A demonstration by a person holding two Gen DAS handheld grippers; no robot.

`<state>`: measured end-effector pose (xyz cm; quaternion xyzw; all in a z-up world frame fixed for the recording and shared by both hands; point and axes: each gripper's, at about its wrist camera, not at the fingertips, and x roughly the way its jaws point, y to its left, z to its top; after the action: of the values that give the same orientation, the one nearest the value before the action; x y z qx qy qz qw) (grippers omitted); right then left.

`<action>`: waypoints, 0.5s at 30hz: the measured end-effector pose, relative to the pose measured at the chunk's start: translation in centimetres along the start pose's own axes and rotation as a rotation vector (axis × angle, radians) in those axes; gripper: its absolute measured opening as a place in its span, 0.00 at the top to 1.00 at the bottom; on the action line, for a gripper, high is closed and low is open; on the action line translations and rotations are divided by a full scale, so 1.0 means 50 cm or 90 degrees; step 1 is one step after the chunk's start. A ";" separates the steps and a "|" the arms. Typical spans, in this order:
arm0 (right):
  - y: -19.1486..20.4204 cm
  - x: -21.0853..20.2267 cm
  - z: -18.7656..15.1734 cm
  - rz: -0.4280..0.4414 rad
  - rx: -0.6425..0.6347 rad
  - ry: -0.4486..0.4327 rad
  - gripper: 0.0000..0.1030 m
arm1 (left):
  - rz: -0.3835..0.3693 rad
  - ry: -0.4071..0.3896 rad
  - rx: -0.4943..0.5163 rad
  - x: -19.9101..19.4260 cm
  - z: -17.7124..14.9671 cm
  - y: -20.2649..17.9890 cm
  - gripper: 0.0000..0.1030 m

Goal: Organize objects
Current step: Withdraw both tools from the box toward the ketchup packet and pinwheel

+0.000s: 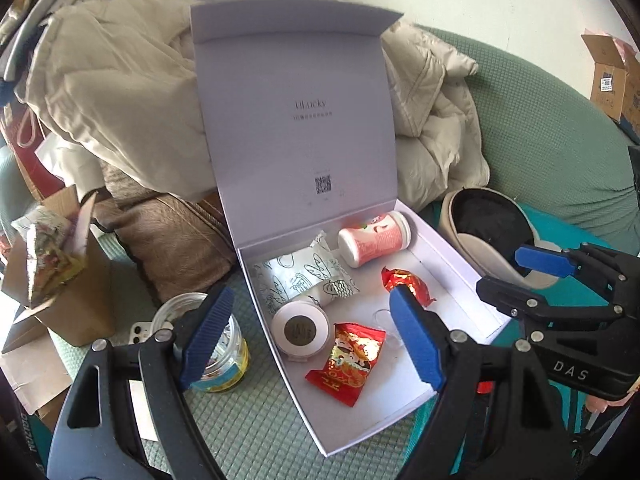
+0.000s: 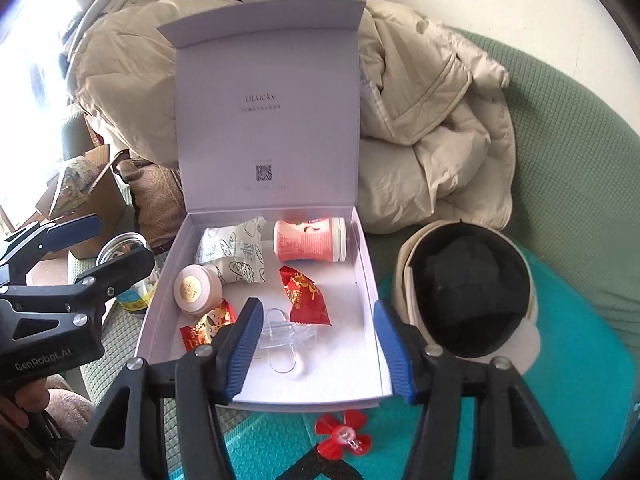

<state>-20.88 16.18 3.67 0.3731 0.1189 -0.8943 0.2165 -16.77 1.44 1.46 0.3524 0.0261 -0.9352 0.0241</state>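
Observation:
A white box (image 1: 460,280) stands open on the green cushion, lid upright. In it lie a pink bottle (image 1: 374,240) on its side, a patterned pouch (image 1: 304,276), a round compact (image 1: 300,332), two red candy packets (image 1: 348,360) (image 1: 408,282) and a clear plastic piece (image 2: 280,336). My left gripper (image 1: 312,296) hangs open above the box's near left part, nothing between its pads. My right gripper (image 2: 317,306) is open above the box's front, over the clear piece, holding nothing. Each gripper shows at the edge of the other's view.
A glass jar (image 1: 224,356) and a phone (image 1: 140,332) sit left of the box, beside a cardboard box (image 1: 68,300). A beige jacket (image 2: 432,140) is heaped behind. To the right lies a black-lined cap (image 2: 468,292). A red flower clip (image 2: 344,434) lies on the teal mat.

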 end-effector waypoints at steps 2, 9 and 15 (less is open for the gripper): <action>0.005 -0.023 0.005 -0.009 -0.004 -0.008 0.41 | 0.007 -0.007 -0.001 -0.025 0.002 0.001 0.21; 0.025 -0.102 0.007 -0.028 -0.009 -0.030 0.40 | -0.006 -0.018 -0.010 -0.099 0.007 0.010 0.18; 0.042 -0.163 -0.007 -0.038 -0.013 -0.049 0.32 | -0.016 -0.033 -0.011 -0.162 -0.005 0.012 0.15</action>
<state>-14.53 16.90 9.16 0.3324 0.1301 -0.9129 0.1981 -10.51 1.08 6.61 0.3275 0.0383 -0.9439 0.0158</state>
